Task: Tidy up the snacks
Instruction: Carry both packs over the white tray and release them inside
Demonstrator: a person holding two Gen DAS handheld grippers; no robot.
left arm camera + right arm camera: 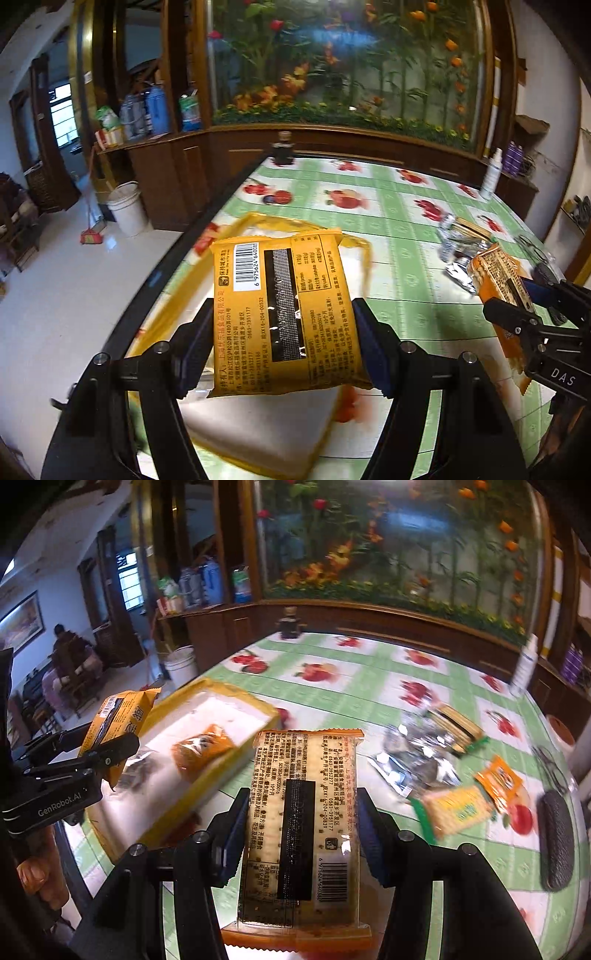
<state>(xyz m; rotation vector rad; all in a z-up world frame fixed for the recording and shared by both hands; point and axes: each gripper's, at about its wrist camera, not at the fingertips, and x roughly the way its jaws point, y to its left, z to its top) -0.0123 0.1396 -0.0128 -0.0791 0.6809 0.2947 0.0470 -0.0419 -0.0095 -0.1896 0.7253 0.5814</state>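
My left gripper (pixel 283 314) is shut on a yellow snack packet (pixel 258 288), barcode side up, held above a yellow-rimmed white box (pixel 266 221). In the right wrist view the same left gripper (pixel 99 744) and its yellow packet (pixel 118 709) hang at the left, over the box's (pixel 221 771) near corner. My right gripper (pixel 303 797) is shut on a long clear cracker packet (pixel 306 768) with orange ends, to the right of the box. Inside the box lie an orange packet (pixel 203 749) and a dark blurred packet (pixel 133 775). The right gripper (pixel 521 299) also shows at the left wrist view's right edge.
Loose on the fruit-print tablecloth to the right are silver packets (pixel 417 753), a green-edged cracker packet (pixel 458 808) and a small orange packet (pixel 498 779). A black case (pixel 556 842) lies far right. A white bottle (pixel 524 668) and a dark bottle (pixel 290 626) stand at the back. The table's left edge drops to the floor.
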